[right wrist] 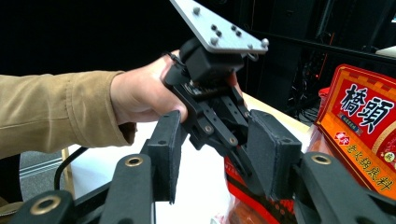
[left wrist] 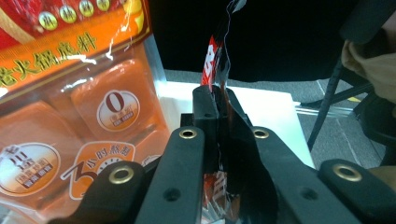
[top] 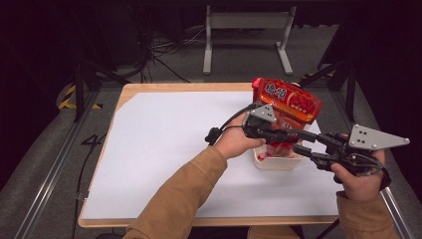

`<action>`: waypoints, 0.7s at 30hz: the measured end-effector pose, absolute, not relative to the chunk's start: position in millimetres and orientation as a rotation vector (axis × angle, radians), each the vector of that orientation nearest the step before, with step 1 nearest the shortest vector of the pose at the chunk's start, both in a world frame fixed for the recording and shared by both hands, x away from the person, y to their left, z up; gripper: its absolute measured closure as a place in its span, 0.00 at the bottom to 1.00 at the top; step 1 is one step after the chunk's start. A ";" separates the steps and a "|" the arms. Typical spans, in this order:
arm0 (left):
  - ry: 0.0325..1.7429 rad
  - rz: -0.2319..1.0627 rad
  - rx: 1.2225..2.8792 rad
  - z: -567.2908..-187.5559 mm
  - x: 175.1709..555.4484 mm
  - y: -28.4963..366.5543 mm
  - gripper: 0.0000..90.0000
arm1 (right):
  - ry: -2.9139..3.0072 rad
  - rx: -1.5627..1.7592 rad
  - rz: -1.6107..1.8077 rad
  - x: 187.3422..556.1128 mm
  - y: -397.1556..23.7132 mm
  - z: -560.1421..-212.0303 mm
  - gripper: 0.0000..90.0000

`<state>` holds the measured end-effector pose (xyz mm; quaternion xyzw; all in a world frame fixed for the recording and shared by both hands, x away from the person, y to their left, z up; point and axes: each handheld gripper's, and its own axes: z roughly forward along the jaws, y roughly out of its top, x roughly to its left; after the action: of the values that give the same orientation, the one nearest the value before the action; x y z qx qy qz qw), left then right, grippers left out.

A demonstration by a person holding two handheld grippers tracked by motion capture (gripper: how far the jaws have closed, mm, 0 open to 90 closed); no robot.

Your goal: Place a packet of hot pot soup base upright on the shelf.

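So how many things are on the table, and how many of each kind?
Big orange-red food bags: 1
Small red packets, pinched in the left gripper: 1
White tubs: 1
White table sheets: 1
Total: 4
More may sit inside the tub, hidden by the grippers.

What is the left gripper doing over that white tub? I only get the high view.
Observer: The left gripper is shut on a thin red and black sachet, whose edge sticks up between the jaws.
Operator: And the right one?
Observer: The right gripper stands open; its pads grip nothing.
Operator: What's the big red pack?
Observer: A hotpot seasoning pack; orange blocks show through its clear front.
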<state>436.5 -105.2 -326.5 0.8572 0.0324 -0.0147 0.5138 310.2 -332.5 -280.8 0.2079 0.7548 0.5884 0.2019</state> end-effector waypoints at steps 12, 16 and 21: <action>0.162 -0.031 2.012 -342.0 436.7 -106.8 0.55 | 2.112 0.586 1.642 311.8 -331.8 -281.8 0.62; 0.215 -0.002 1.977 -336.4 432.6 -91.8 0.37 | 2.117 0.583 1.641 314.0 -330.0 -282.4 0.61; 0.261 0.047 1.942 -327.9 426.5 -63.2 0.29 | 2.125 0.597 1.631 317.5 -329.2 -284.6 0.60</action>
<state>426.5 -63.2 -327.9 0.8228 0.1105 0.0199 0.5571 317.5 -329.2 -284.6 0.2132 0.7591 0.5826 0.1971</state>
